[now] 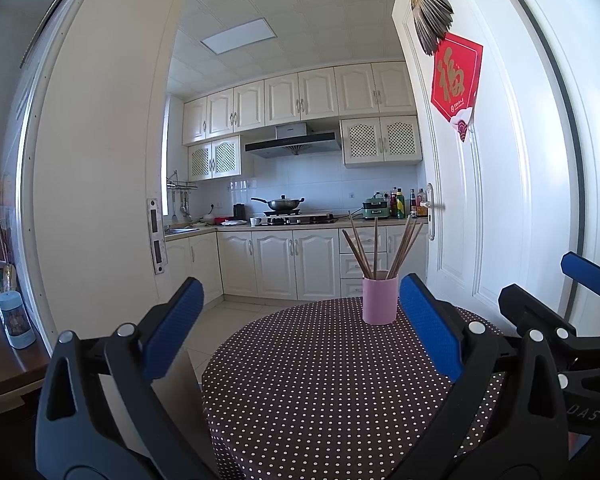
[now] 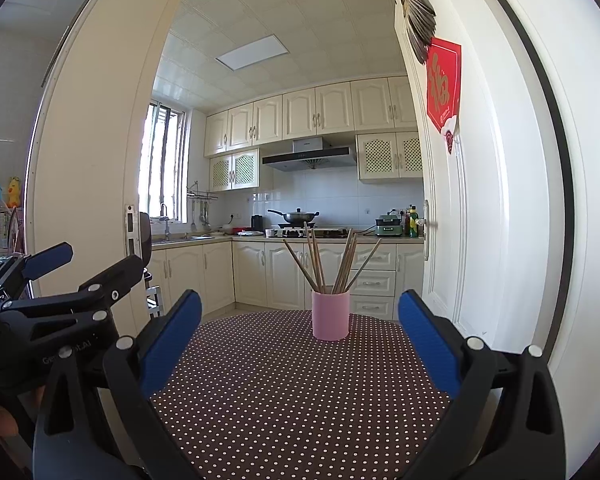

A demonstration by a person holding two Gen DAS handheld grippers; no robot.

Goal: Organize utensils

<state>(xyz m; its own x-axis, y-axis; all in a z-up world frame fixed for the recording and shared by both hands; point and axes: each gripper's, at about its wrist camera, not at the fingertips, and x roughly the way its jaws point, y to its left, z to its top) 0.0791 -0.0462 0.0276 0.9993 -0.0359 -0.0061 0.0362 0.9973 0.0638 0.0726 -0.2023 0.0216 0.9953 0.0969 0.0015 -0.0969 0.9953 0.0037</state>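
Observation:
A pink cup (image 1: pixel 379 300) stands upright at the far side of a round table with a dark polka-dot cloth (image 1: pixel 320 380). Several wooden chopsticks (image 1: pixel 374 248) stand fanned out in it. The cup (image 2: pixel 331 315) and chopsticks (image 2: pixel 332 260) also show in the right wrist view, on the table (image 2: pixel 292 392). My left gripper (image 1: pixel 300 320) is open and empty, held above the near side of the table. My right gripper (image 2: pixel 300 328) is open and empty, beside the left one. The right gripper shows at the right edge of the left wrist view (image 1: pixel 560 300).
An open white door (image 1: pixel 480 180) with a red paper sign (image 1: pixel 456 80) stands to the right of the table. A kitchen with white cabinets (image 1: pixel 280 260) lies beyond. A wooden sideboard (image 1: pixel 8 364) with a light blue bottle (image 1: pixel 15 320) is at the left.

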